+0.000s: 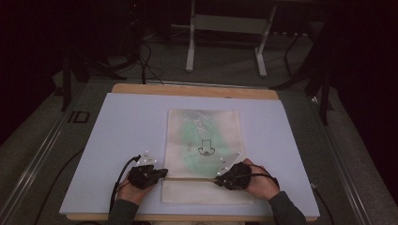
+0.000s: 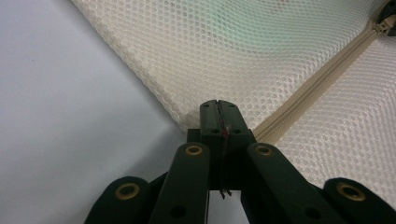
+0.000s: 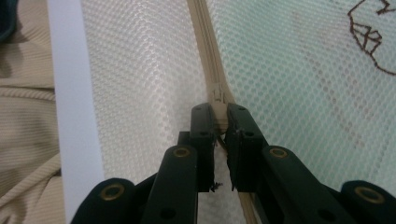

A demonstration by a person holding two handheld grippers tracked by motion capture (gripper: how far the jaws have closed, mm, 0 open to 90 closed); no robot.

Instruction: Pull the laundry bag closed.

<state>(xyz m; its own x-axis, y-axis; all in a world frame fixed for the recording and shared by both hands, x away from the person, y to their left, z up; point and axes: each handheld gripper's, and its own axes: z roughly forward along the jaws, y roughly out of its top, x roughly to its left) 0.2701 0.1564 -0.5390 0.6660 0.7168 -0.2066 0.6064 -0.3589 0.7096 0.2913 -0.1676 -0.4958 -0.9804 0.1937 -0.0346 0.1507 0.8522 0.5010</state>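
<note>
Left gripper (image 2: pixel 218 122), low centre in its own view, is pressed together on the mesh bag's (image 1: pixel 205 140) edge at the zipper's (image 2: pixel 322 70) end, likely anchoring it. Right gripper (image 3: pixel 220 122) pinches the zipper pull (image 3: pixel 218 100), ready to slide. Bag lies centre of the board (image 1: pixel 117 140); something green (image 1: pixel 197 136) shows inside.

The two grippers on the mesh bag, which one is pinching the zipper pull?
The right gripper: its jaws clamp the zipper pull. The left gripper is shut at the mesh bag's corner, at the zipper's other end.
</note>
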